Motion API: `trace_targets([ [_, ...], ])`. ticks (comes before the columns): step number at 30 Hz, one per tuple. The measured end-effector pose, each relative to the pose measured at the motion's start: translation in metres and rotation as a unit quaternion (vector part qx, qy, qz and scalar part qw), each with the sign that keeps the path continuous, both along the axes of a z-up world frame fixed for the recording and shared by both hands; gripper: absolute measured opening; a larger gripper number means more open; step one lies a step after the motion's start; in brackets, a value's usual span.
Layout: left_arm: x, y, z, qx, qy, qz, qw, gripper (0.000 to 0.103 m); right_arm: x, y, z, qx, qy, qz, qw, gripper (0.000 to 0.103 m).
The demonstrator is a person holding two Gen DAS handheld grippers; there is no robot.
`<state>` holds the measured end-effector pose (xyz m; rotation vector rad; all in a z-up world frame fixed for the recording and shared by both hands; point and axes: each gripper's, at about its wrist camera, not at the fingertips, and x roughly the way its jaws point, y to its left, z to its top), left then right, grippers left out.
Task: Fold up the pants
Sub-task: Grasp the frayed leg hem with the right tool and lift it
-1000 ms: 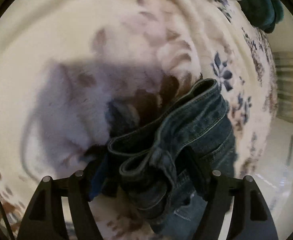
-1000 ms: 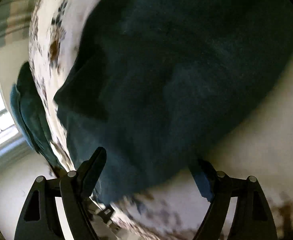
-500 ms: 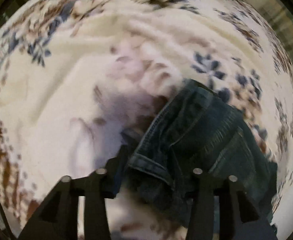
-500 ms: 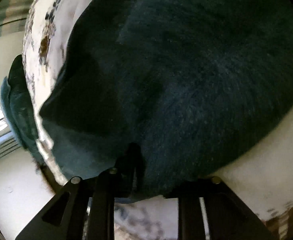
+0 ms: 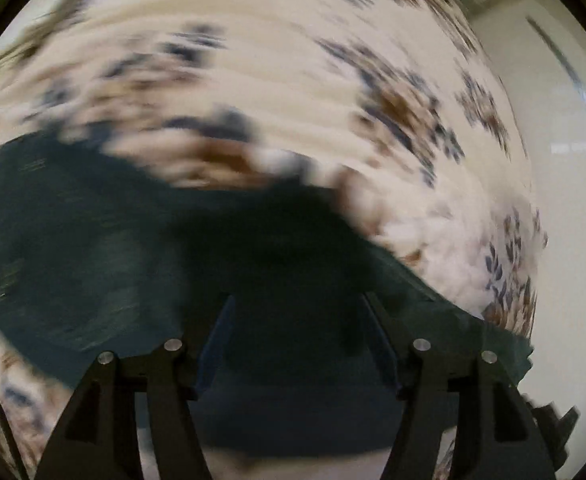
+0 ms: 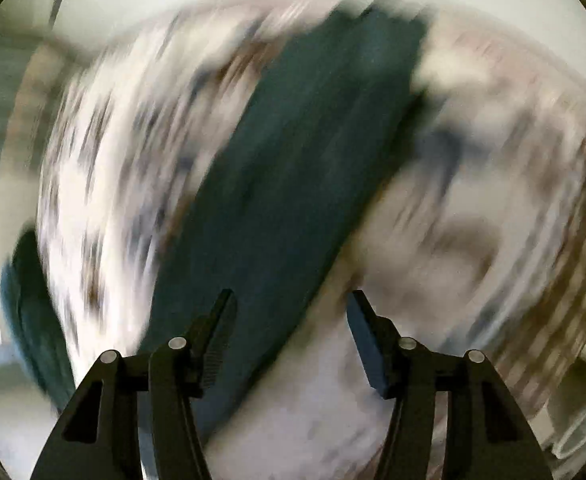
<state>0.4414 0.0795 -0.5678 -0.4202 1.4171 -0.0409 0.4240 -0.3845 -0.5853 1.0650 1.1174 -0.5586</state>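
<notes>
Both views are heavily motion-blurred. A dark teal pair of pants (image 5: 133, 248) lies spread on a floral bedspread (image 5: 293, 80). My left gripper (image 5: 297, 316) is open low over the dark cloth, which fills the space between its fingers. In the right wrist view the teal pants (image 6: 293, 168) run as a long band from the upper right down to the lower left. My right gripper (image 6: 291, 308) is open just above the bedspread (image 6: 473, 220), with the left finger over the cloth's edge. The blue jeans are out of view.
More teal cloth (image 6: 33, 320) hangs at the bed's left edge in the right wrist view. A pale floor or wall (image 5: 565, 200) lies beyond the bed's right edge. A clear rounded object (image 6: 585, 420) sits at the lower right.
My left gripper has left the blue jeans and swung over to the teal pants. My right gripper, shut on the teal cloth half a second ago, has opened and pulled back.
</notes>
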Motion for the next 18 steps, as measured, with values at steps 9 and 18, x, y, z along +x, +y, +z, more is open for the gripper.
trace_targets([
  [9,0.052,-0.080,-0.053,0.112,0.035,-0.027,0.9927,0.084,0.017,-0.171,-0.031,-0.055,-0.012,-0.089,0.994,0.060],
  [18,0.033,-0.106,-0.018,0.158,0.024,-0.020,0.9870,0.084,0.052,-0.184,-0.028,-0.063,0.012,-0.008,0.998,0.010],
])
